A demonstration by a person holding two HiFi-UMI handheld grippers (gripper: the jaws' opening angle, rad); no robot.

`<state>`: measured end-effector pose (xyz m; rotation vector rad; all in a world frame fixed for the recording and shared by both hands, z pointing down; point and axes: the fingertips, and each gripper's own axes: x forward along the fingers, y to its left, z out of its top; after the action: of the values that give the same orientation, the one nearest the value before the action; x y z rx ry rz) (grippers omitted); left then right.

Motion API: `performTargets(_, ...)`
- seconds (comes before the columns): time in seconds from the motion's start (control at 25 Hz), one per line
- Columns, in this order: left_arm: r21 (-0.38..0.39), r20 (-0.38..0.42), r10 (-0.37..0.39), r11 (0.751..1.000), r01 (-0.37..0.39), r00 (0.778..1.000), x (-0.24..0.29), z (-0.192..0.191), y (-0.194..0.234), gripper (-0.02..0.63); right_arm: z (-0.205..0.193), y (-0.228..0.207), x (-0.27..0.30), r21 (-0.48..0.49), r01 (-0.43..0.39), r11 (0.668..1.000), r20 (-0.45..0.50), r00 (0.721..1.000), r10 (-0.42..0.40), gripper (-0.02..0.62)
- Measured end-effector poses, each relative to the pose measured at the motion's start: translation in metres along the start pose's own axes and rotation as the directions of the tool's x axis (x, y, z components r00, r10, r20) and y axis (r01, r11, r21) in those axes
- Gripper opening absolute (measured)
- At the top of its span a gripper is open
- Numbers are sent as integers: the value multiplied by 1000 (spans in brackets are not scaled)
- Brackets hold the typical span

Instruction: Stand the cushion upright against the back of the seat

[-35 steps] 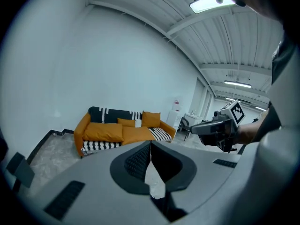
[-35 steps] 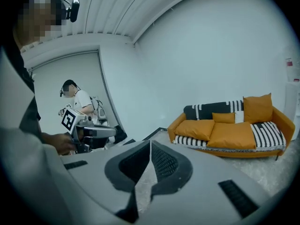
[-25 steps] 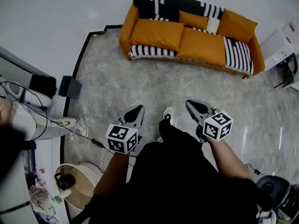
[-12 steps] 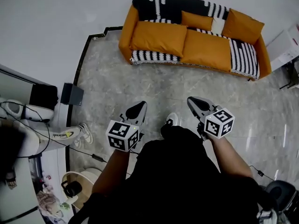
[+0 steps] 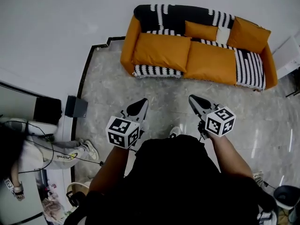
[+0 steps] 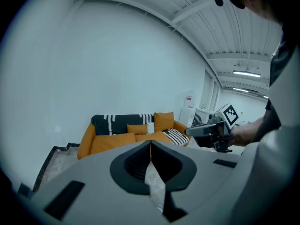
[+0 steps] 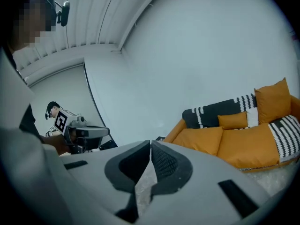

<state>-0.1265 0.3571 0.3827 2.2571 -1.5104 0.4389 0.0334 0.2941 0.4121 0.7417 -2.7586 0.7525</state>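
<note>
one large orange cushion [image 5: 161,52] lies flat on the seat of the sofa [image 5: 126,43], well ahead of both grippers and roughly in line with the gap between them. its far edge is near the backrest, and it does not stand against it. a black and white striped blanket [image 5: 157,71] shows under its near edge and hangs over the seat front. further to the right of the cushion, ahead of the right gripper [image 5: 192,99], a second orange seat pad [image 5: 211,62] lies flat. behind that pad a small orange cushion [image 5: 202,30] and a white pillow [image 5: 224,34] lean on the backrest, and another orange cushion [image 5: 248,34] stands tilted at the sofa's far right end.

grey marbled floor [image 5: 140,86] lies between the sofa and the tools. the left gripper [image 5: 140,103] points forward and a little down at the sofa, its jaws pressed together with nothing between them. the right gripper points the same way, jaws likewise closed and empty. the two tools are held side by side and apart, each with its marker cube toward the person's wrist.

off to the left of the left gripper, a black box [image 5: 76,107] sits on the floor, and another person in pale trousers [image 5: 51,156] is nearer the frame's edge.
</note>
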Motion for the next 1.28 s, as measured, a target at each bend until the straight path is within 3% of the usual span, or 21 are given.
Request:
performTargets(0.32,2,-35,42,999,-41,999,19,-2,20,17,-2,-24,8,37,1,999,18,1000,-2,38)
performTargets(0.6,2,-40,20,1000,-20,999,46,-7,2,17,-19,-55,-7,75,35,997,12,999,-36,38)
performTargets(0.92,-49,-90,-40,998,35,995,82,4,63,17,11,-71,45,87,94,992,-16,996,-93,38)
performTargets(1.28,5,-101,-79,997,80,992,139,27,117,17,38,-109,79,55,176,983,-26,984,-175,38)
